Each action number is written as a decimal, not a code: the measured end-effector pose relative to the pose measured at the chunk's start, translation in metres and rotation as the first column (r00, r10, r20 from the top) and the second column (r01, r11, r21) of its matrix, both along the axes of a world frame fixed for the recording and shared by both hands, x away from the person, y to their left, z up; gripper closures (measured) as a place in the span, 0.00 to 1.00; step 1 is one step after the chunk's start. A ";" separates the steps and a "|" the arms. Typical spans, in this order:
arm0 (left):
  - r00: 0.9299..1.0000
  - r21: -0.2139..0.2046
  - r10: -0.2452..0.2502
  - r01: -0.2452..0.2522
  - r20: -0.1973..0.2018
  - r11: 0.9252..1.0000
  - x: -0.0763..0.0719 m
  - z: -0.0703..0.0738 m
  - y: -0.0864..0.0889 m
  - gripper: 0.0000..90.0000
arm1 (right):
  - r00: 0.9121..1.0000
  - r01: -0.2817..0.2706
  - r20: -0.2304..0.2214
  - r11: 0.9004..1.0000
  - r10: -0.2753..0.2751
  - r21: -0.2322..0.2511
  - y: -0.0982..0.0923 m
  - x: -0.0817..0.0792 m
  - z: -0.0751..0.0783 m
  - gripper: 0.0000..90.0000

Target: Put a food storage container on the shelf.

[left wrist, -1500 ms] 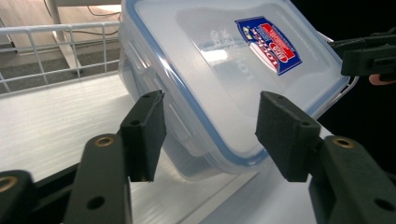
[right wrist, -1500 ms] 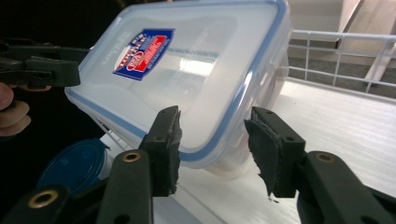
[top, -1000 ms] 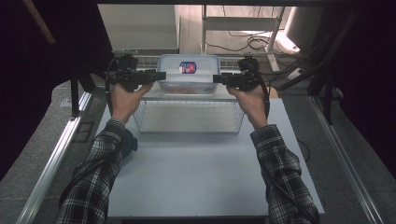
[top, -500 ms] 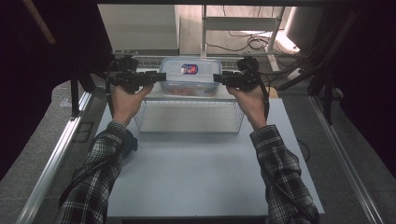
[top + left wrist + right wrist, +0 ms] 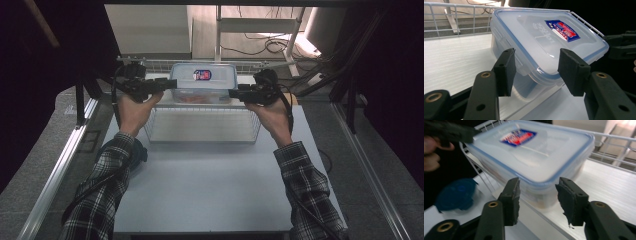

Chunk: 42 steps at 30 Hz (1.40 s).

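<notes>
The left gripper (image 5: 167, 84) pinched the left end of the lidded plastic container (image 5: 204, 80) while the right gripper (image 5: 235, 93) clamped its right end, so the box hung level between them over the far edge of the wire basket (image 5: 200, 131).

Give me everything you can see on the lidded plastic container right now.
The container is a rectangular box of clear, frosted plastic, its lid on, with a blue seal line round the rim and a red-and-blue label on top. Something orange-red shows through its wall. It sits roughly level at the far end of the white wire basket. The left gripper and right gripper meet its two short ends; whether the pads press it is unclear.
</notes>
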<state>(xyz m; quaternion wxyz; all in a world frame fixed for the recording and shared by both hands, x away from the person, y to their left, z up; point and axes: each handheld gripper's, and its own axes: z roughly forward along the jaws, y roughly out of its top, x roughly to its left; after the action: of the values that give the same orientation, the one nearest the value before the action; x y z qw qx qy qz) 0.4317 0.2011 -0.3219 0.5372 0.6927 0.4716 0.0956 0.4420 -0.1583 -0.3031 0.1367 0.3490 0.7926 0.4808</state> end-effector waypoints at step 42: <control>0.984 0.157 -0.161 0.147 0.079 0.977 -0.087 -0.049 -0.004 0.23 | 0.994 -0.042 0.095 0.999 0.044 -0.021 -0.009 -0.055 -0.029 0.19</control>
<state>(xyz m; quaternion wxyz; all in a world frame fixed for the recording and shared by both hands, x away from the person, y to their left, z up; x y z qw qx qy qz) 0.3451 0.1969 -0.3709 0.5102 0.7606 0.3830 0.1203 0.3869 -0.1672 -0.3317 0.1674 0.3070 0.7970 0.4925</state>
